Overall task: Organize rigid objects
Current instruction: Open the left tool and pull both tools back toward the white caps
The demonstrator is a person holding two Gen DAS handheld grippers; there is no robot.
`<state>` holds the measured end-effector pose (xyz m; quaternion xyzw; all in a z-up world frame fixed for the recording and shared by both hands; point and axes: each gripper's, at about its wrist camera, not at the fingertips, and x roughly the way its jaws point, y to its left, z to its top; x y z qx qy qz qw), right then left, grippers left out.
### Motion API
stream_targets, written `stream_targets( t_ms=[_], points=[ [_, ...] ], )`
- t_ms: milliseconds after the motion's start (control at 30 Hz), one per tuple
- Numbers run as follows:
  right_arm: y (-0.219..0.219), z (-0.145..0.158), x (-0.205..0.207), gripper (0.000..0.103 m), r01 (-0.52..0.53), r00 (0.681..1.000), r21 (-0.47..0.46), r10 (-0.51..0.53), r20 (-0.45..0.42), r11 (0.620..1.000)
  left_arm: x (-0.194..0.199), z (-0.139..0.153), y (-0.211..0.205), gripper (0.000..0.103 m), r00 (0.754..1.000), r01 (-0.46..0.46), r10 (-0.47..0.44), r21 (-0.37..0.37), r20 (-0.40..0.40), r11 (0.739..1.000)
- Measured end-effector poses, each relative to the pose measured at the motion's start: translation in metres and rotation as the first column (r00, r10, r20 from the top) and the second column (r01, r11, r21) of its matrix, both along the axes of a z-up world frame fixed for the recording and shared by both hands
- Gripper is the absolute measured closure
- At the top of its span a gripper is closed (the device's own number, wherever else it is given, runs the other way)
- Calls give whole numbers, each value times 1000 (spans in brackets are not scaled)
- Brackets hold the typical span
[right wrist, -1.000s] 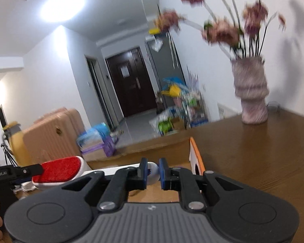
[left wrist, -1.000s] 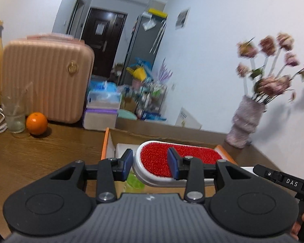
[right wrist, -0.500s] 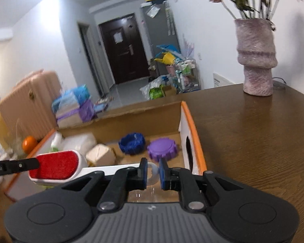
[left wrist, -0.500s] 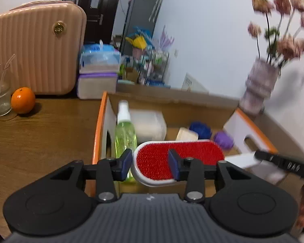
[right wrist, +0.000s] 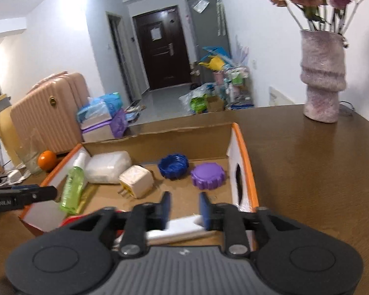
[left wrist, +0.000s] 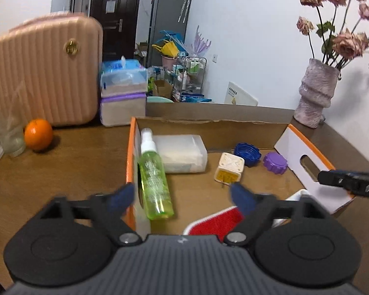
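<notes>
A red-faced lint brush with a white plastic handle (left wrist: 215, 222) is lying at the near end of the orange-edged cardboard box (left wrist: 305, 145), just under the left gripper (left wrist: 182, 198) and right gripper (right wrist: 183, 209), both having just been opening, jaws now released, clear of it, a green spray bottle (left wrist: 153, 182) lying ahead

We find the cardboard box (left wrist: 292, 145) floor bare at centre; green spray bottle (left wrist: 155, 182) lines its left wall, plug adapter (left wrist: 230, 169) and two caps (left wrist: 274, 163) crowd the rear, lint brush (left wrist: 216, 222) the front
</notes>
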<state>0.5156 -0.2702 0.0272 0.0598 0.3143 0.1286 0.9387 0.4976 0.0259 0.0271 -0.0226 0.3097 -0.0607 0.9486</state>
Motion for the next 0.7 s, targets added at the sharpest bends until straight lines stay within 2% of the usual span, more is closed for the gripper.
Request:
stream_targets(
  t_ms=[100,133,200,267,367,467,533,600,700],
  points=[
    [4,11,11,44,-12,998,-37,9,-68,999,10,0,-9,10,996,-45,53,103,-67,994],
    [6,13,13,43,-18,996,-45,14,-85,999,11,-1,-12,5,996,-43,52,118,-77,992],
    [13,18,9,26,-16,996,-97,7,-87,995,5,1,-15,3,998,-34,42,137,-57,990],
    [19,21,-3,17,6,999,-149,-12,-39,989,-8,6,-19,2,999,-44,46,149,-11,988],
    [21,27,-26,17,14,999,-137,-7,54,990,-34,17,-22,0,994,-50,36,128,103,990],
    [19,27,-53,15,23,985,-95,-6,173,995,-65,24,-24,0,965,-57,30,96,260,994],
    [20,26,-73,15,37,964,-94,-10,264,995,-87,26,-25,0,936,-73,48,59,349,996],
    [20,24,-93,14,43,941,-94,-9,339,995,-103,29,-26,0,918,-76,60,25,392,997],
    [19,23,-118,13,48,915,-78,-12,404,996,-126,33,-27,0,895,-76,79,-24,438,997]
  ],
)
